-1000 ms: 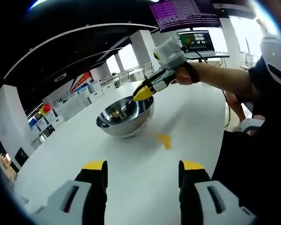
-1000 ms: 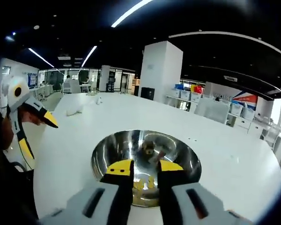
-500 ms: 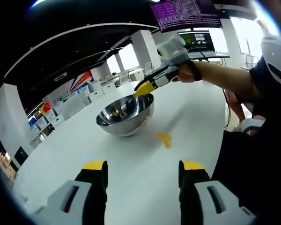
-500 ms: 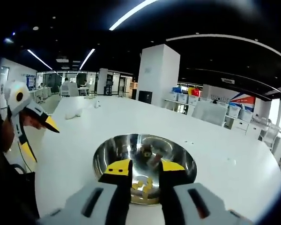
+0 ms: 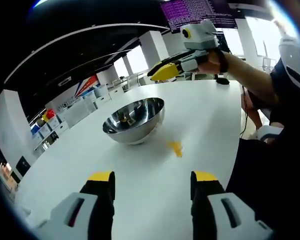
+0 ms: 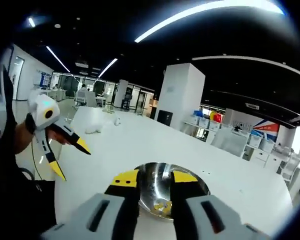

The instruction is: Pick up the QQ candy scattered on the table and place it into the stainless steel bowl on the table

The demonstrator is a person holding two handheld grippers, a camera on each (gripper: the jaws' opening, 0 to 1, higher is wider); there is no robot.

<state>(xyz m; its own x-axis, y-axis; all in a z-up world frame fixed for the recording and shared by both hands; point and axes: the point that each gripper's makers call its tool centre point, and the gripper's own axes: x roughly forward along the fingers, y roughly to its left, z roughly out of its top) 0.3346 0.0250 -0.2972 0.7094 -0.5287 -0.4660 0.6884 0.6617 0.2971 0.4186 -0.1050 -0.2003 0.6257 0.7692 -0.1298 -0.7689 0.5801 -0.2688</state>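
Note:
The stainless steel bowl (image 5: 134, 120) stands on the white table (image 5: 140, 170). One yellow QQ candy (image 5: 175, 148) lies on the table to its right. My left gripper (image 5: 153, 177) hovers low before them, open wide and empty. The right gripper (image 5: 165, 72), held by a hand, hangs high above the bowl's far side. In the right gripper view the right gripper (image 6: 155, 178) is open by a narrow gap with nothing in it. Through that gap I see the bowl (image 6: 165, 166) with several yellow candies (image 6: 163, 205) inside. The left gripper (image 6: 70, 159) shows at the left, open.
The person's arm (image 5: 245, 75) reaches in from the right, where the table edge (image 5: 238, 125) runs. Monitors (image 5: 200, 12) hang at the far end. A white pillar (image 6: 182, 95) and storage bins (image 6: 210, 116) stand beyond the table. Small white objects (image 6: 97, 129) lie far off.
The right gripper has risen up and away from the bowl, so the bowl looks smaller in its view. The left gripper, the bowl and the loose candy have stayed put.

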